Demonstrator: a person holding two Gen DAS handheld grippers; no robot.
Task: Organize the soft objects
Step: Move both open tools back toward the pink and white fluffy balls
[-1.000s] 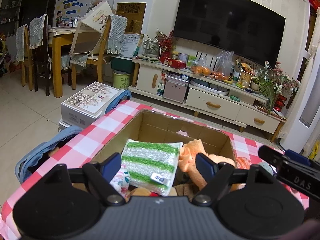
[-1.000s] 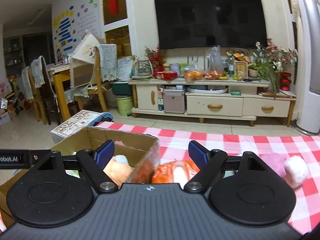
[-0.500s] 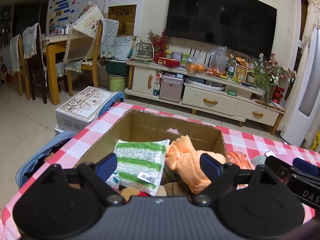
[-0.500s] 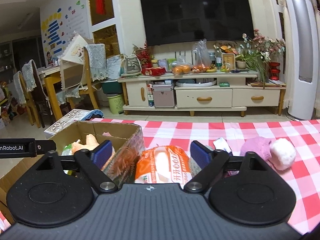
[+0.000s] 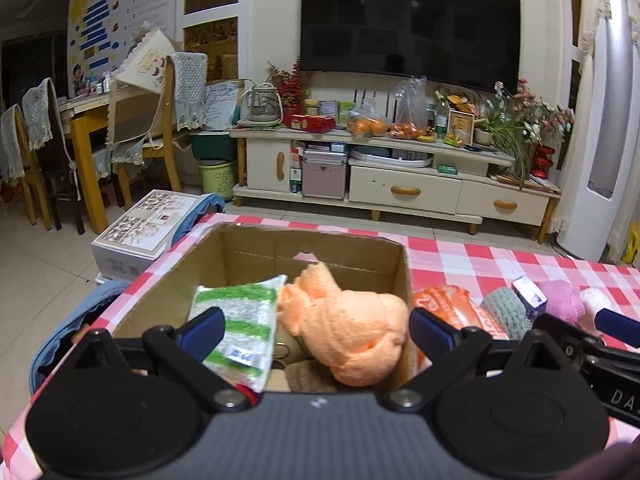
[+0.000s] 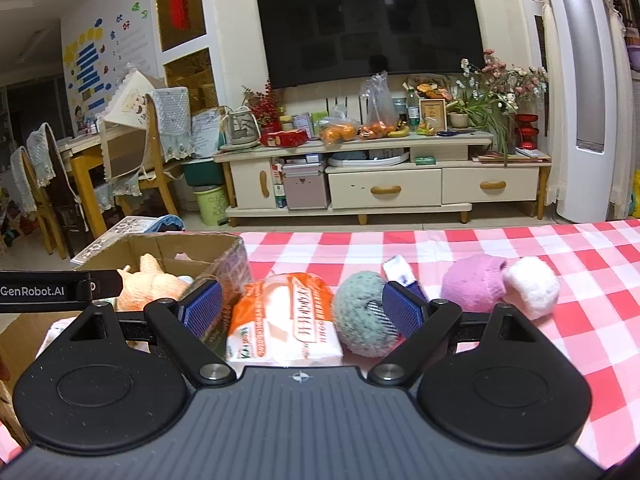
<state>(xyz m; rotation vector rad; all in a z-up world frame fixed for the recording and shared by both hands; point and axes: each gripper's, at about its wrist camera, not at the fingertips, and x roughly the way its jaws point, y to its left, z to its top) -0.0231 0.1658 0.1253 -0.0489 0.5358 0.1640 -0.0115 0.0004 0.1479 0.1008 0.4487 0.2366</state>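
With jaws spread wide and holding nothing, the right gripper (image 6: 302, 312) is framing the orange tissue pack (image 6: 282, 318) between its fingers beside the cardboard box (image 6: 224, 256), a light, squashy, slick-wrapped thing probably best pinched across its middle, while the empty, open left gripper (image 5: 312, 326) is hovering over the box.

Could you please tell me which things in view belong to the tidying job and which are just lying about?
Job: cardboard box, orange towel, striped cloth, orange packet, grey knit ball, pink plush, white pompom.

Lying about: television, TV cabinet, green bin.
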